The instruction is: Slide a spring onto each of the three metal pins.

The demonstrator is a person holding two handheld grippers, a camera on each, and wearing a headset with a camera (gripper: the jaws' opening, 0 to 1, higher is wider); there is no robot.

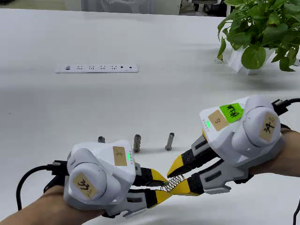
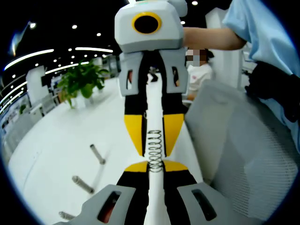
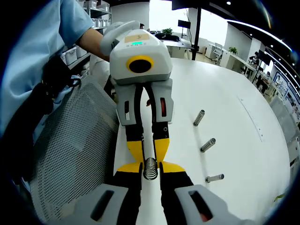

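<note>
A small steel spring [image 1: 172, 183] hangs just above the white table [image 1: 140, 103], between my two grippers, which meet tip to tip. My left gripper [image 1: 164, 188] has its yellow tips closed on one end of the spring [image 2: 154, 151]. My right gripper [image 1: 179, 179] grips the other end [image 3: 150, 168]. Beyond them stand three metal pins in a row. The right pin [image 1: 169, 141] is bare. The middle pin [image 1: 137, 143] and the left pin [image 1: 101, 139] carry springs, as the right gripper view shows [image 3: 208, 145] [image 3: 199, 117].
A white power strip [image 1: 97, 68] lies further back on the table. A potted green plant [image 1: 258, 33] stands at the back right. A black cable [image 1: 28, 176] trails from the left gripper. A grey mesh chair [image 2: 243, 154] sits beside the table edge.
</note>
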